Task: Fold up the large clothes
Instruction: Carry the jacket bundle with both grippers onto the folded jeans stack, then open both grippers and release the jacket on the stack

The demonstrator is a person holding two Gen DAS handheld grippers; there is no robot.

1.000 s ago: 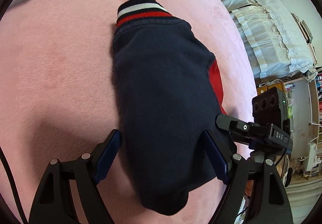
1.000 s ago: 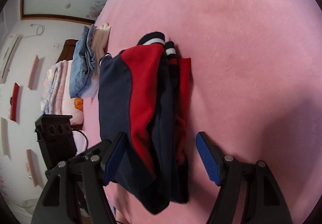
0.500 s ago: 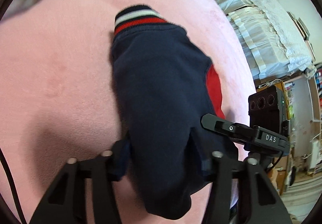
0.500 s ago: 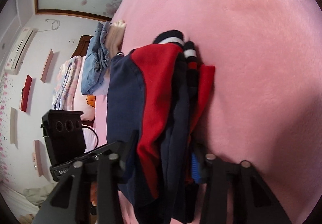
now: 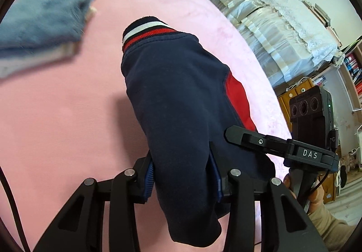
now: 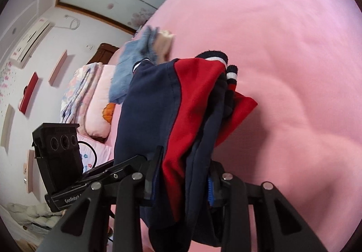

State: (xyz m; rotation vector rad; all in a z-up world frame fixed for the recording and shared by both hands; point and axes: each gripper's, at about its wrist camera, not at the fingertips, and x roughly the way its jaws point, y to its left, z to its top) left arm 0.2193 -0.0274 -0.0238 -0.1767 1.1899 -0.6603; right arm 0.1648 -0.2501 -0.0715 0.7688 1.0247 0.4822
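Observation:
A folded navy and red jacket (image 5: 181,102) with a white-and-red striped cuff hangs lifted above the pink bed (image 5: 56,104). My left gripper (image 5: 183,177) is closing its jaws on the jacket's near navy end, blue pads pressing both sides of the bundle. In the right wrist view the same jacket (image 6: 176,104) shows its red panel and stacked layers. My right gripper (image 6: 181,186) is closing too, with the thick folded edge pinched between its pads. The right gripper's body (image 5: 310,129) shows at the right of the left wrist view, held by a hand.
A folded blue denim garment (image 5: 43,18) lies on the bed at the upper left, seen also as denim (image 6: 131,66) behind the jacket. Pillows and quilts (image 6: 90,98) lie at the bed's head. A lace-covered stack (image 5: 271,21) stands beyond the bed's edge.
Both grippers went from open around the jacket's ends to shut on them. Both then rose, lifting the folded jacket off the bed; the denim pile came into the left wrist view.

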